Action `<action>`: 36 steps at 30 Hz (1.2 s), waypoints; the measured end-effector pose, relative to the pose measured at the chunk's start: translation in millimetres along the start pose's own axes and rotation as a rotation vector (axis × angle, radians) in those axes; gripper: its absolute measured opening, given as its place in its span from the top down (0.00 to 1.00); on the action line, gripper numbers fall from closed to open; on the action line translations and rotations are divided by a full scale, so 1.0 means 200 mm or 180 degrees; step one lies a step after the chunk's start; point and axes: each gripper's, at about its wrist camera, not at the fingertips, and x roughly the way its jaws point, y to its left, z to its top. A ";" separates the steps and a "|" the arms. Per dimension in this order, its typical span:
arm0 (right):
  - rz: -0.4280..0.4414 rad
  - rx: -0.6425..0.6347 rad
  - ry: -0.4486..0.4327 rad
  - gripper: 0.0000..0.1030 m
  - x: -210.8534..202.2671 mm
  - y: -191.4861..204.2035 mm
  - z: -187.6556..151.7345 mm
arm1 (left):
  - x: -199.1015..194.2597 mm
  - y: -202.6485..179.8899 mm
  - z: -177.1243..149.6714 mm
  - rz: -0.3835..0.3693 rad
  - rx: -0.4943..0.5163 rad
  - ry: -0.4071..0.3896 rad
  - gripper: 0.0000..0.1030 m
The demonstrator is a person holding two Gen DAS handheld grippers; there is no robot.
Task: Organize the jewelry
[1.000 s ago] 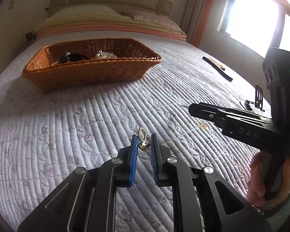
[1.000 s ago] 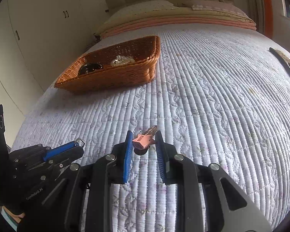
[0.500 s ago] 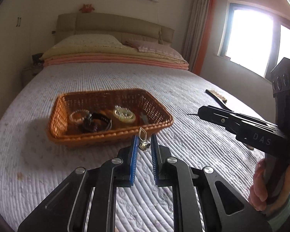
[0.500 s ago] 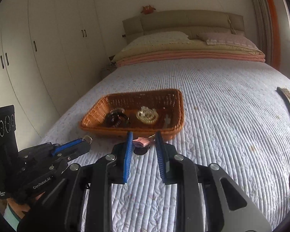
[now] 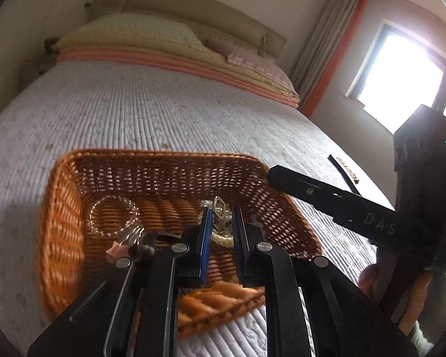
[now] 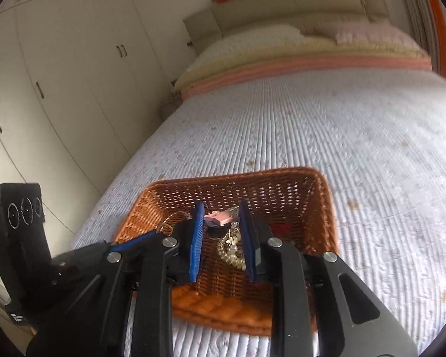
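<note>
Hanging directly over the wicker basket [image 5: 59,223], our left gripper [image 5: 220,217] pinches a small gold pendant [image 5: 219,208], its loop pointing up, while our right gripper [image 6: 221,217] clamps a pink padlock [image 6: 220,217] lying crosswise. Both sit above the basket floor, level with each other. "DAS" marks the right gripper's side.

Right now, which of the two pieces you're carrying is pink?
The small padlock clamped in the right gripper is pink and blocky; the piece in the left gripper is a gold-coloured metal loop. Both hang over the wicker basket.
</note>
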 end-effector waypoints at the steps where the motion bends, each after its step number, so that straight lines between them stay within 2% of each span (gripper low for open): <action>1: 0.0004 0.0061 0.0069 0.80 0.06 -0.02 0.00 | 0.04 0.02 0.00 0.0026 -0.0026 0.0015 0.88; 5: -0.0098 0.0208 0.0268 0.80 0.25 -0.07 0.00 | 0.10 0.04 -0.02 0.0108 0.0021 0.0057 0.88; 12: -0.0203 0.0230 0.0431 0.79 0.37 -0.10 -0.04 | 0.14 0.05 -0.04 0.0151 0.0012 0.0118 0.88; 14: -0.0160 0.0272 0.0454 0.79 0.37 -0.12 -0.04 | 0.11 0.06 -0.04 0.0157 0.0023 0.0090 0.74; 18: -0.0079 0.0347 0.0448 0.77 0.33 -0.14 -0.04 | 0.02 0.06 -0.04 0.0155 -0.0008 -0.0005 0.67; 20: -0.0049 0.0340 0.0425 0.73 0.28 -0.13 -0.05 | -0.03 0.05 -0.04 0.0128 -0.0029 -0.0050 0.58; 22: -0.0034 0.0341 0.0385 0.61 0.23 -0.11 -0.05 | -0.10 0.04 -0.04 0.0097 -0.0036 -0.0102 0.57; 25: 0.0060 0.0345 0.0231 0.52 0.08 -0.08 -0.07 | -0.24 0.00 -0.07 0.0141 0.0021 -0.0240 0.52; 29: 0.0145 0.0205 -0.0020 0.47 -0.15 0.03 -0.12 | -0.47 -0.09 -0.14 0.0329 0.0213 -0.0543 0.33; 30: 0.0142 0.0144 -0.0104 0.41 -0.20 0.06 -0.15 | -0.54 -0.12 -0.17 0.0374 0.0271 -0.0648 0.31; 31: 0.0128 0.0055 -0.0222 0.35 -0.28 0.10 -0.19 | -0.59 -0.13 -0.19 0.0408 0.0302 -0.0719 0.24; 34: 0.0025 -0.0178 -0.0511 0.29 -0.45 0.18 -0.30 | -0.76 -0.20 -0.29 0.0645 0.0394 -0.1054 0.14; 36: -0.0072 -0.0384 -0.0737 0.24 -0.56 0.24 -0.42 | -0.86 -0.24 -0.40 0.0878 0.0446 -0.1257 0.12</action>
